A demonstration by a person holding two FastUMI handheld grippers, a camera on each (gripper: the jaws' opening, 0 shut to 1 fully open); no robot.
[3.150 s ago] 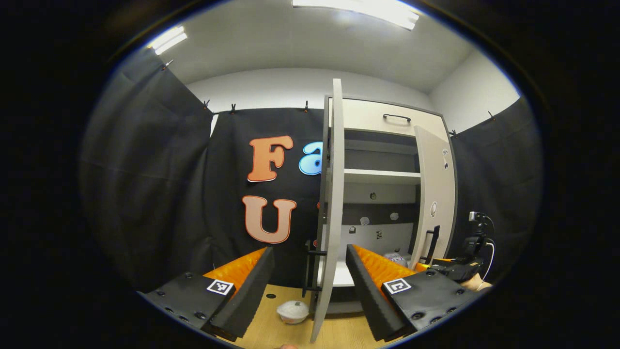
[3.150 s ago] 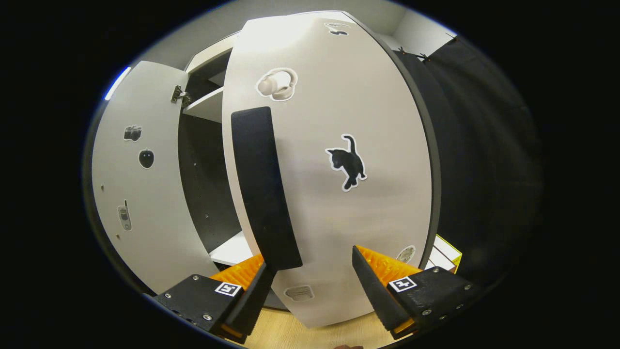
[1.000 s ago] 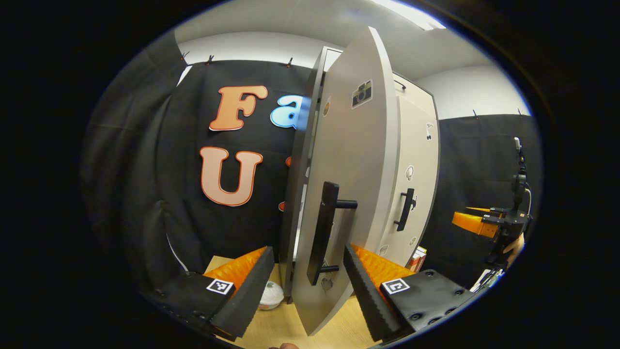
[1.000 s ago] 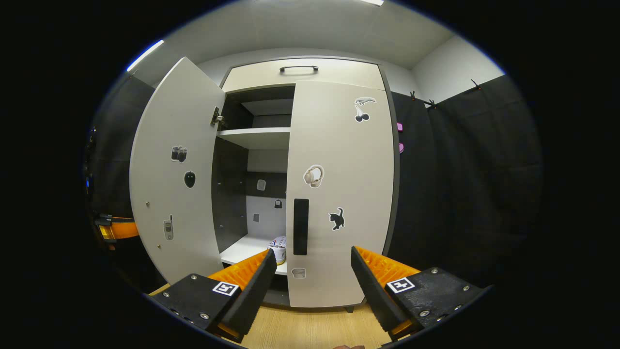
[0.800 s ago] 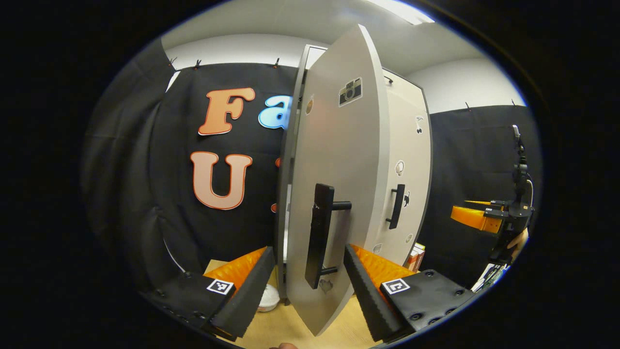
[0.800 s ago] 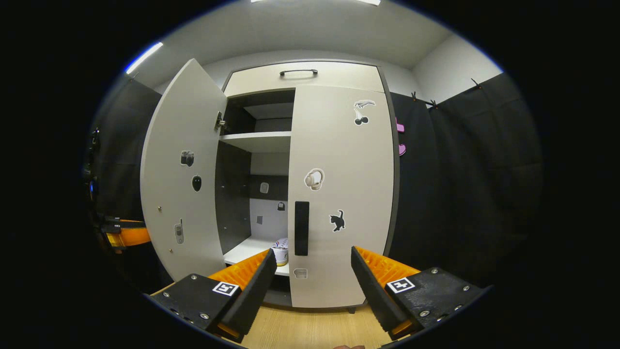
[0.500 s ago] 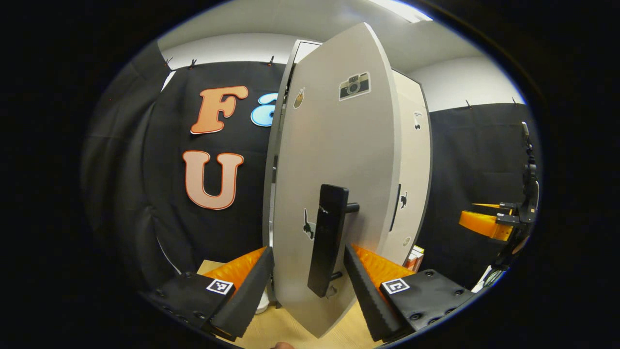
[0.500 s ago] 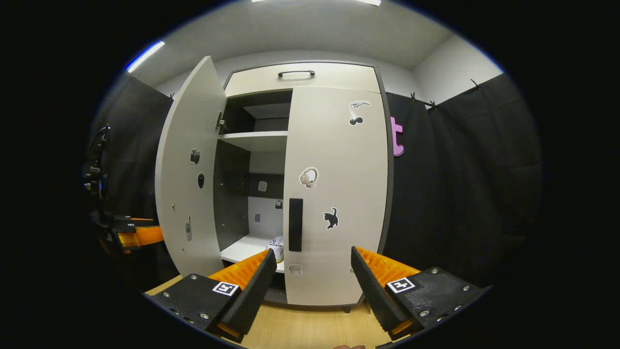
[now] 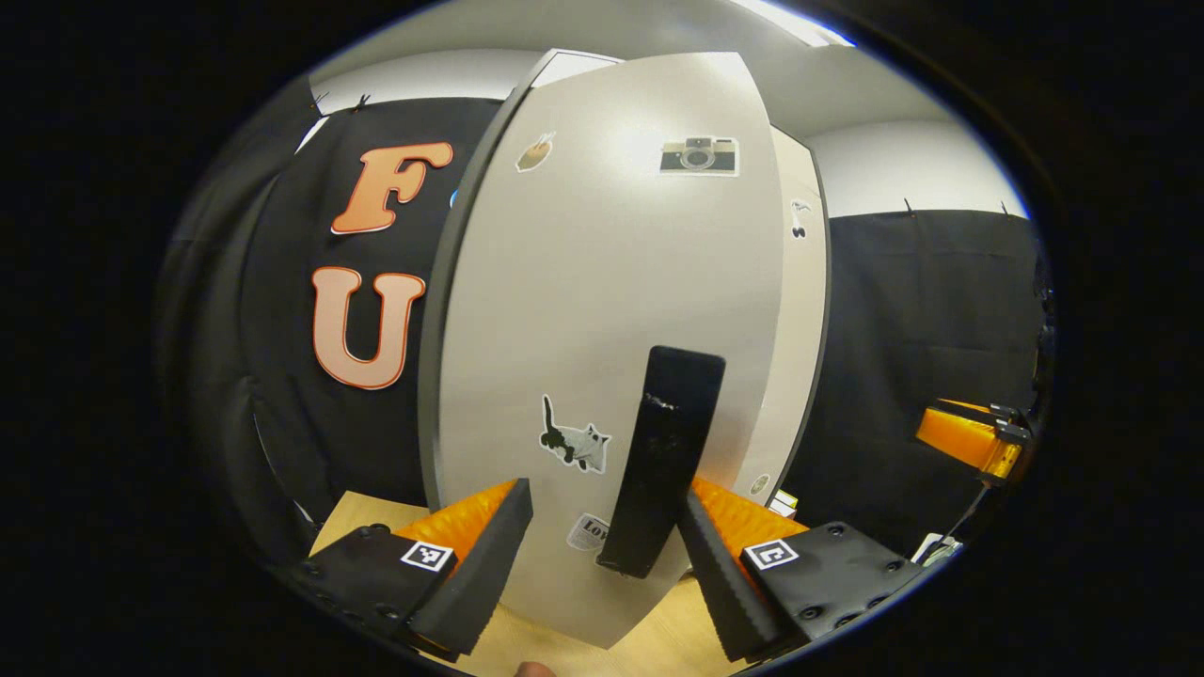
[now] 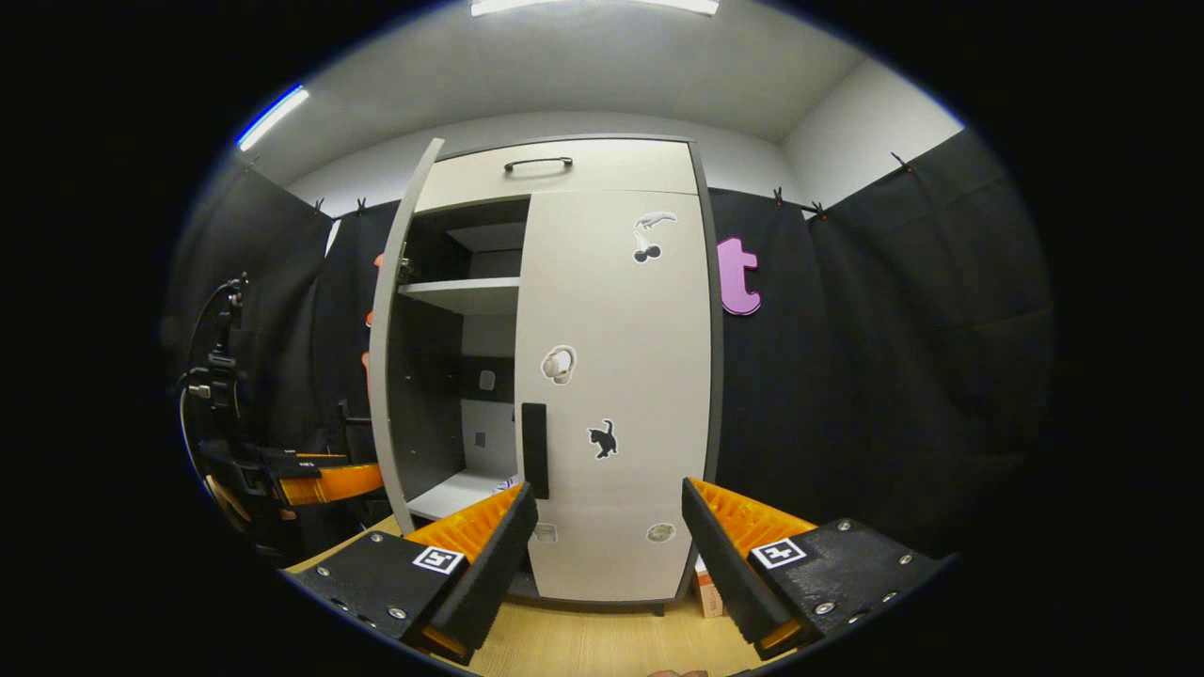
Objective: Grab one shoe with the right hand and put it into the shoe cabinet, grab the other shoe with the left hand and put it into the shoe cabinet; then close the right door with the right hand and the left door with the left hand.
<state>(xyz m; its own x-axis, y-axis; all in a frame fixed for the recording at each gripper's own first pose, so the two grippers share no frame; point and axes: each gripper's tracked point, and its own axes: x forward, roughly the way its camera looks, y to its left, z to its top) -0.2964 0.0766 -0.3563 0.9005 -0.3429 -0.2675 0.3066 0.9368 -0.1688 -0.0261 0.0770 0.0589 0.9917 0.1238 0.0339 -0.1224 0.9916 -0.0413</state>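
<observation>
Nearly done: right door (image 10: 616, 395) sat flush on the shoe cabinet (image 10: 564, 174), while left door (image 9: 602, 310) was part-closed, its handle (image 9: 663, 461) between the fingers of the left gripper (image 9: 602, 555) (spread, not pinching). Right gripper (image 10: 602, 555) hung back, also spread, holding nothing. Shoes presumably inside, couldn't confirm. Left to do, I'd say: push the left door fully shut.
</observation>
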